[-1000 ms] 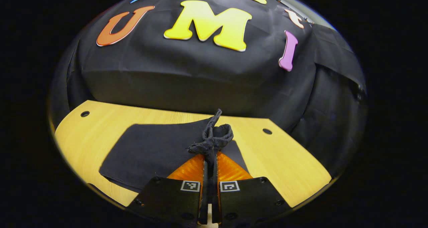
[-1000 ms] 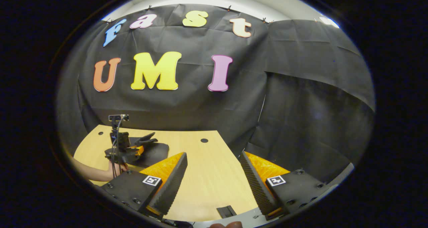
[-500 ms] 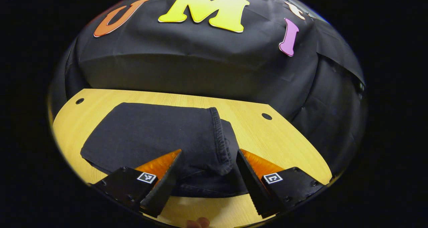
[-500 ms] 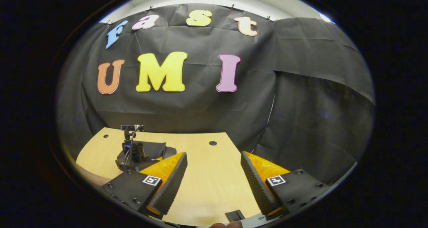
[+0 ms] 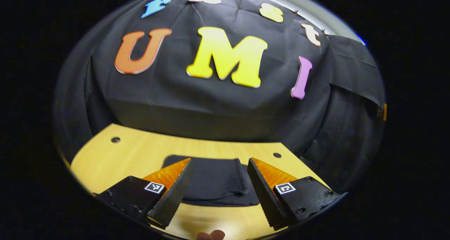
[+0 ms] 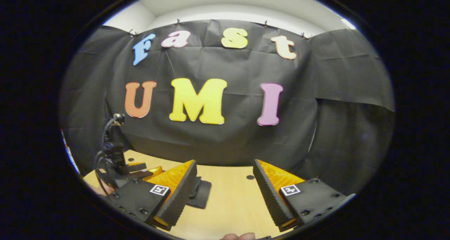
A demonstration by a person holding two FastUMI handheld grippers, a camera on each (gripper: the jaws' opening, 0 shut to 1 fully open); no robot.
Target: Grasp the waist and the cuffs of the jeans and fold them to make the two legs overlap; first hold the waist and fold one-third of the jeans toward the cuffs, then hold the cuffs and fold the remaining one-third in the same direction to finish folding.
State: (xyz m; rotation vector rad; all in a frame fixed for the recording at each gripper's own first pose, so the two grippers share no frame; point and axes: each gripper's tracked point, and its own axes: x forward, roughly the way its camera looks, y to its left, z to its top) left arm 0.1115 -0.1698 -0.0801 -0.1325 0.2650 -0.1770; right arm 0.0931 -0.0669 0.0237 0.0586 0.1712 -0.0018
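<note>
The left gripper (image 5: 218, 183) has its fingers (image 5: 174, 194) spread wide with nothing between them, their inner faces ribbed like coarse saw teeth. Just beyond the tips lie the jeans (image 5: 214, 182), folded into a compact dark slab flat on the counter (image 5: 140, 155). A stitched hem or seam edge runs up the top layer on its right side, a thicker ridge than the cloth around it.

From the look of it this is heavy, matte denim: soft enough to drape and fold, but with enough body to hold a crease and stay stacked. I'd judge it not slippery, and not fragile at all. If it needs another pinch, that thick stitched edge or a corner where the layers meet would give the ribbed fingers the best bite; a grab in the middle of the panel would likely lift just the top layer.

The right gripper (image 6: 225, 190) is likewise wide open and empty, held over bare counter (image 6: 228, 204), pale wood grain, smooth, with small round holes. The folded bundle (image 6: 201, 195) shows just past its left finger, well apart from its grip.

The folding looks finished or nearly so.
</note>
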